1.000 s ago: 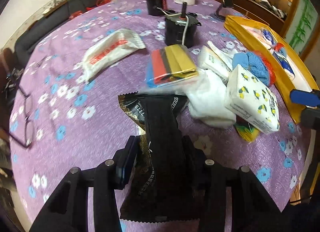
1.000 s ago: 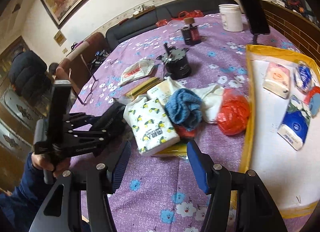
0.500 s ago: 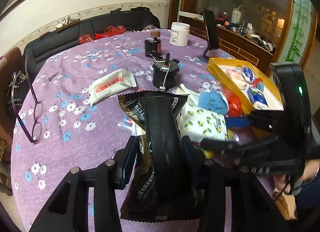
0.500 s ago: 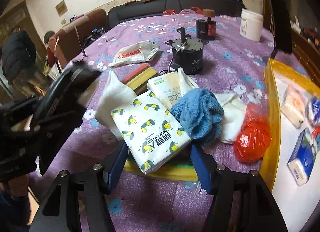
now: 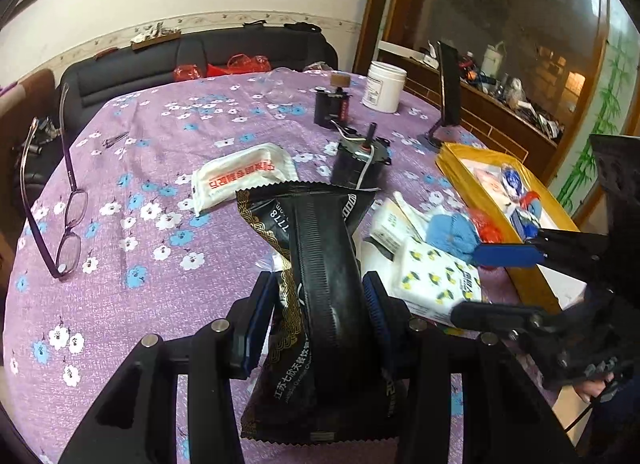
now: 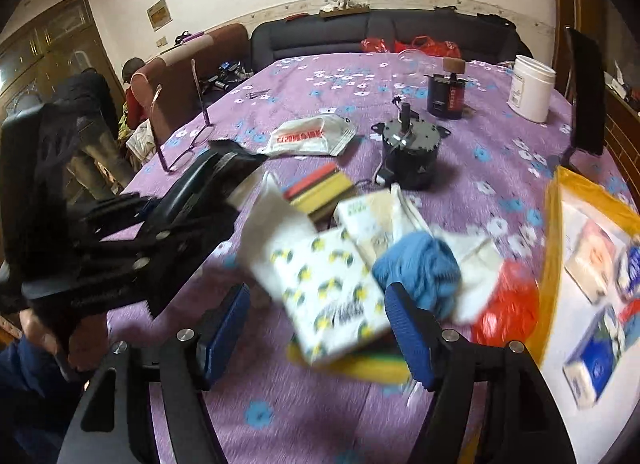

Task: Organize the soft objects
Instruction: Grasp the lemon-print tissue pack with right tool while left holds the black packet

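Observation:
My left gripper (image 5: 320, 304) is shut on a black snack packet (image 5: 320, 248) and holds it up above the purple flowered tablecloth (image 5: 140, 264). In the right wrist view this left gripper (image 6: 192, 200) is at the left, with the packet's (image 6: 228, 160) end sticking out. My right gripper (image 6: 318, 304) has its jaws opening, and a lemon-print tissue pack (image 6: 328, 288) lies between the blue pads without touching them. A blue knitted item (image 6: 420, 268), a white cloth (image 6: 476, 260) and a red bag (image 6: 508, 308) are piled beside the pack.
A yellow-rimmed tray (image 6: 554, 224) with several tissue packs sits at the right. A black motor (image 6: 412, 152), a white pouch with red print (image 6: 308, 136), a striped sponge pack (image 6: 316, 188), glasses (image 5: 68, 220), a white jar (image 5: 382, 86) and a dark tin (image 5: 332, 108) stand further back.
My left gripper has lifted and tilted up with the black packet still in it. My right gripper's jaws have widened, and it has moved sideways so the lemon-print pack sits between them.

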Available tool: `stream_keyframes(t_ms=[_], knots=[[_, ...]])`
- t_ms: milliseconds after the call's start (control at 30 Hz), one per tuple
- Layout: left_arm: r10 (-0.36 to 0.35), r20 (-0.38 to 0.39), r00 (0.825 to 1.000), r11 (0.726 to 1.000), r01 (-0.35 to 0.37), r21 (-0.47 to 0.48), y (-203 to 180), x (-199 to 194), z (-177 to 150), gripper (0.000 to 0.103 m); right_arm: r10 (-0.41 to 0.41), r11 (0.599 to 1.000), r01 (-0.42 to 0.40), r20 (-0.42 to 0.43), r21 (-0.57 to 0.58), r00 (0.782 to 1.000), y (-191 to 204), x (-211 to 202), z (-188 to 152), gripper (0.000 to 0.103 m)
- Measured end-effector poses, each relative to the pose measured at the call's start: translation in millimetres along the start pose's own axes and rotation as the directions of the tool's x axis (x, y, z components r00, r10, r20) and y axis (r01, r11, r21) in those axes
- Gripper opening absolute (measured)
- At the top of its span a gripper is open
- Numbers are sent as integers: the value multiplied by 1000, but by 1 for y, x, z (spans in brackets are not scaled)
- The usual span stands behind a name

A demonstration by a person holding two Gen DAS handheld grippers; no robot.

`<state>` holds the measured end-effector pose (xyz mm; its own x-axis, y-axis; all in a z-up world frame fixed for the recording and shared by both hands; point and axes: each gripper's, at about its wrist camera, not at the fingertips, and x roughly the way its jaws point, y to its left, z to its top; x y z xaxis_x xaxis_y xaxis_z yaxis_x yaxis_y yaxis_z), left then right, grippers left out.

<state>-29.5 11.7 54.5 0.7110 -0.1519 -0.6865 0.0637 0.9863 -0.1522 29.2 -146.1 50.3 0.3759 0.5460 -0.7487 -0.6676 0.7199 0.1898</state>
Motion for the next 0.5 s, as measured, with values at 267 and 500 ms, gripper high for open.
stream_keyframes(t_ms=[267,500], knots=[[-9,0,1000,1000,9,1,2,5,-1,44,-1,1000,1,-78,5,997,-2,27,-8,75],[-16,-4,1000,1000,16,27,-4,7,-3,44,-7,999,7,-7,47,1000,0,16,-23,58]])
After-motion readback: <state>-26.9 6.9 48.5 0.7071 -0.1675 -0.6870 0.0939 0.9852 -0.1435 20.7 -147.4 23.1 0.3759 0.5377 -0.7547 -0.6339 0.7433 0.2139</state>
